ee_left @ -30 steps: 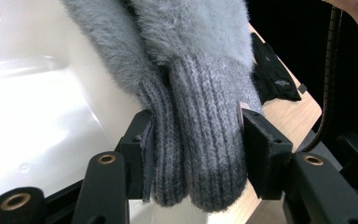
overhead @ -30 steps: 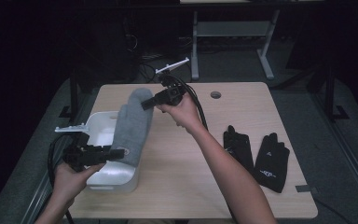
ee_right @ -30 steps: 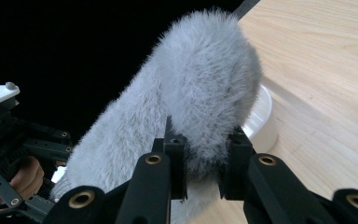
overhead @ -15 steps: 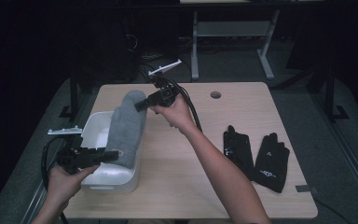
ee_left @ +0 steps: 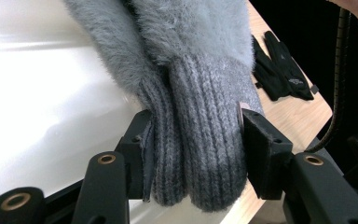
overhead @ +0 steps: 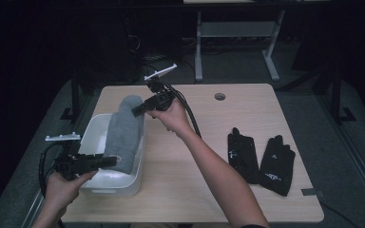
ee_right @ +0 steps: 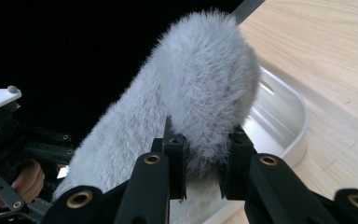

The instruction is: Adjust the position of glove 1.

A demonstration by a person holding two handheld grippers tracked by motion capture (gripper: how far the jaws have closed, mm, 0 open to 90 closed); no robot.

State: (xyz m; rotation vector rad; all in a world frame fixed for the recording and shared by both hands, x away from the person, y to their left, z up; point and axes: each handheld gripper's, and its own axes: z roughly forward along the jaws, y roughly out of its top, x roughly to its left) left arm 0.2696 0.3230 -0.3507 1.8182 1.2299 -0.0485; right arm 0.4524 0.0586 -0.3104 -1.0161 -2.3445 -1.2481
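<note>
A pair of grey fuzzy mittens stretches lengthwise over a white plastic bin at the table's left. My left gripper at the near end is shut on the knitted cuffs; the pads press both cuffs from the sides. At the far end my right gripper is shut on the fluffy tip, which bulges above its jaws. In the left gripper view the mittens hang just above the bin's white inside. The right gripper view has the bin's rim below the mittens.
Two black gloves lie side by side on the right of the wooden table. A round cable hole is near the far edge. A white-legged stand is on the dark floor behind the table.
My right hand has moved left and a little down with the mittens' tip, bringing it over the bin's far end. The left hand has barely shifted.
</note>
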